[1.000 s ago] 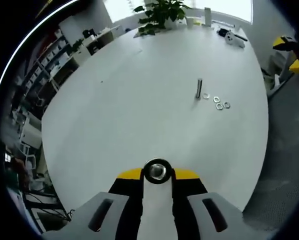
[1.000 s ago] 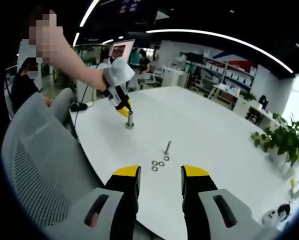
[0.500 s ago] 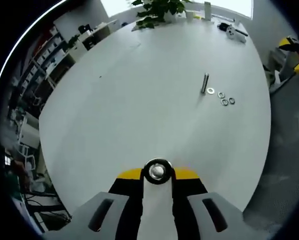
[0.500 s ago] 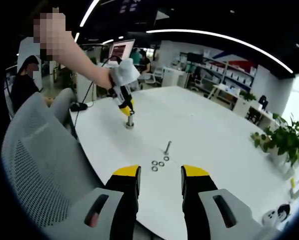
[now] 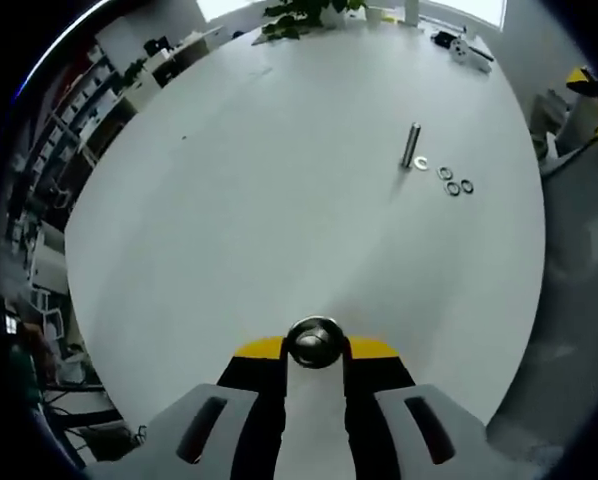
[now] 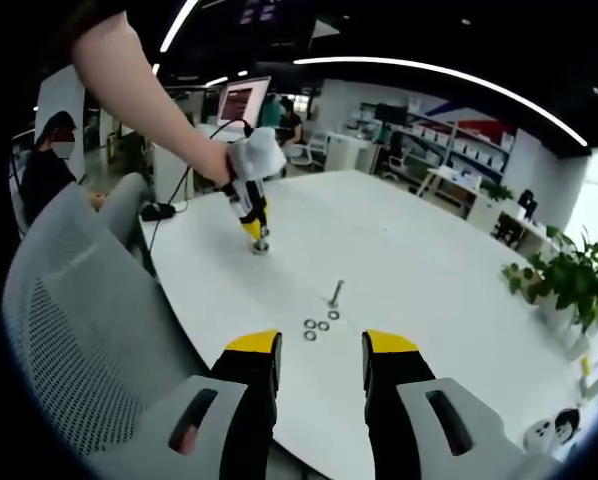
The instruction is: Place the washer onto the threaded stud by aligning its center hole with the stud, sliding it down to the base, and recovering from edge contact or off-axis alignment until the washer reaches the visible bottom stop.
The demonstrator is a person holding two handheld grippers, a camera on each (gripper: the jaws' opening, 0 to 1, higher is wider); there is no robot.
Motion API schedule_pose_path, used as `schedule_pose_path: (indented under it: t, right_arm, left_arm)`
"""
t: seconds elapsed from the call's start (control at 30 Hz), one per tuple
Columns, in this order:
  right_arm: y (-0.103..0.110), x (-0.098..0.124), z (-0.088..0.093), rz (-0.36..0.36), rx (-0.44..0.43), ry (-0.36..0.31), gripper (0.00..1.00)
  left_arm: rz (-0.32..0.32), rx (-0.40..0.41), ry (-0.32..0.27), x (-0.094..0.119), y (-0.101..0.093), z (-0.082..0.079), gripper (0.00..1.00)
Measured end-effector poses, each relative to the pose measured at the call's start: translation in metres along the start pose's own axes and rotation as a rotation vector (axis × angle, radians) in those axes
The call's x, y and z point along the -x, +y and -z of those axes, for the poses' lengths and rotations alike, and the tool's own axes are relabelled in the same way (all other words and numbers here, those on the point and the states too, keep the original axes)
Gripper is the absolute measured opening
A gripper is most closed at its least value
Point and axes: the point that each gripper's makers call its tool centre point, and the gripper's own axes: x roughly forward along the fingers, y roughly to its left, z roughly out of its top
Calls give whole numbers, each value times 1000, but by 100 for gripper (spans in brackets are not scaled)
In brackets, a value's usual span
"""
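My left gripper (image 5: 315, 345) is shut on the round top of an upright metal stud (image 5: 314, 342). The right gripper view shows that gripper (image 6: 251, 225), held by a person's hand, pointing down with the stud's foot (image 6: 260, 245) on the white table (image 6: 409, 270). A second metal pin (image 5: 412, 146) lies flat further out, with several loose washers (image 5: 453, 186) beside it. These washers (image 6: 317, 327) and the pin (image 6: 334, 293) lie just ahead of my right gripper (image 6: 321, 345), which is open with nothing between its fingers.
A grey mesh chair (image 6: 69, 330) stands at the table's edge on the left of the right gripper view. Potted plants (image 6: 569, 280) and small items sit at the table's far end (image 5: 459, 50). Desks, shelves and seated people fill the room behind.
My left gripper has come down lower over the stud, toward the table, and its view has shifted so the pin and washers sit higher. My right gripper has not moved.
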Motion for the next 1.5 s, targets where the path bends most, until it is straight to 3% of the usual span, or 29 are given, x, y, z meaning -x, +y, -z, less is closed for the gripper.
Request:
schedule_pose_path:
  t: [0.43, 0.47, 0.83, 1.1, 1.2, 1.4, 1.5]
  right_arm:
    - [0, -1, 4, 4, 0, 22, 34]
    - [0, -1, 4, 4, -1, 23, 34]
    - [2, -3, 8, -5, -4, 45, 34]
    - [5, -4, 10, -14, -11, 58, 34]
    - [5, -4, 10, -10, -17, 56, 34]
    - [13, -6, 10, -39, -20, 66, 34]
    - [15, -6, 9, -48, -15, 65, 34]
  left_arm:
    - [14, 26, 4, -24, -4, 11, 19]
    - [21, 47, -24, -24, -5, 8, 19]
    - [-1, 32, -63, -19, -5, 10, 22]
    - [-31, 108, -169, 7, -7, 8, 23]
    - [-64, 162, -234, 26, -9, 8, 23]
    - [-76, 191, -342, 62, -23, 5, 21]
    - [-64, 251, -397, 75, -29, 7, 22]
